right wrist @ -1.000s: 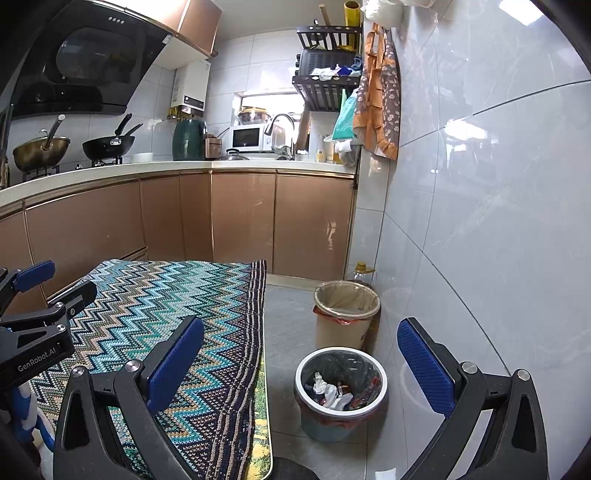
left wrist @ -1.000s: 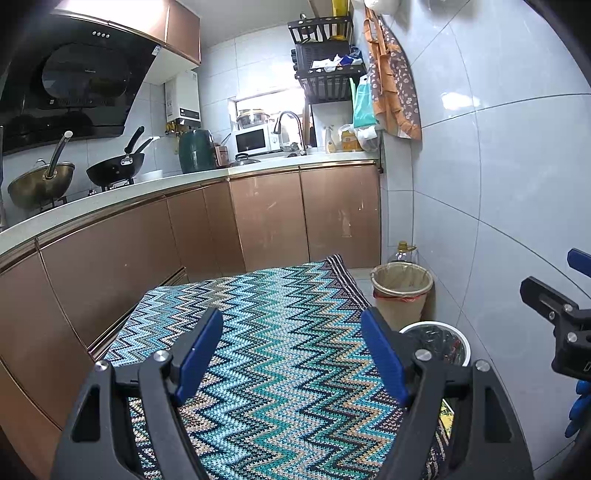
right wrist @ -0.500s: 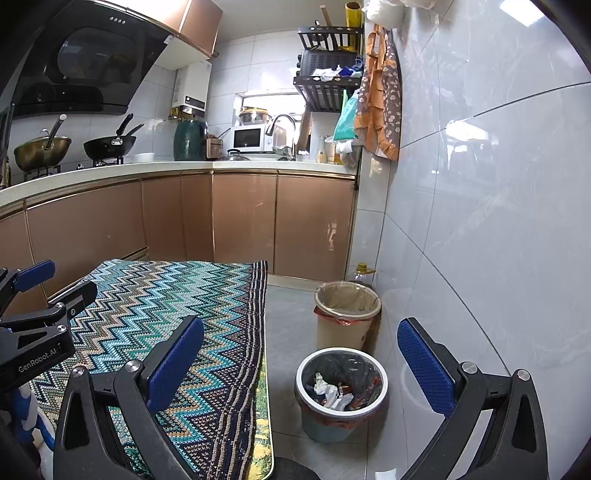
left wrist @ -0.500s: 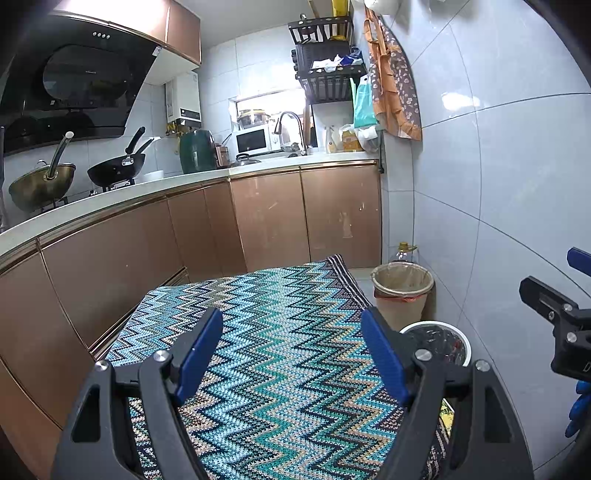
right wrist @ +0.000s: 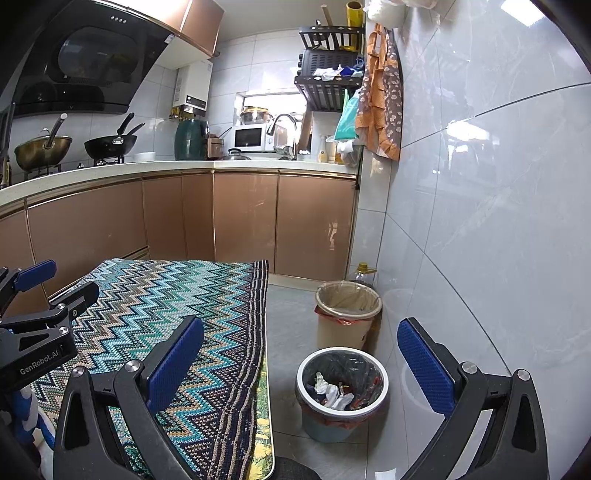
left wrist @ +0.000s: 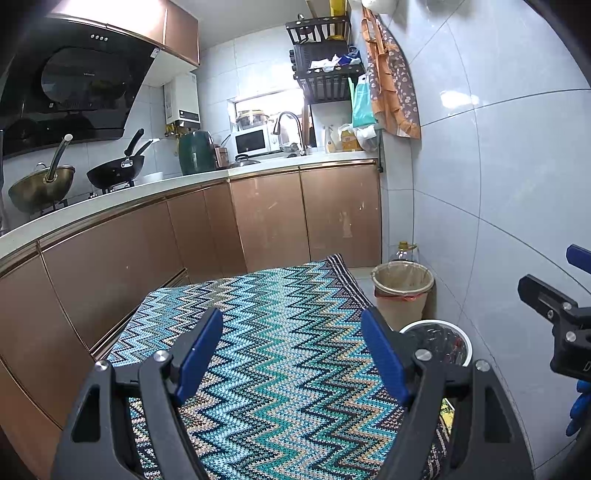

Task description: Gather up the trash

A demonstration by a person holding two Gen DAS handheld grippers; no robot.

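Black liner of the grey round trash bin (right wrist: 341,391) looks flimsy: the wide-open, empty right gripper (right wrist: 301,363) or left gripper (left wrist: 291,354) could tear it, spilling crumpled paper (right wrist: 330,391).

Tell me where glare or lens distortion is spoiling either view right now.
Left wrist view: the upper cabinet is blown out white, and the counter edge bows from the fisheye. Right wrist view: window glare streaks the tiled wall, yet the trash bin stays sharp.
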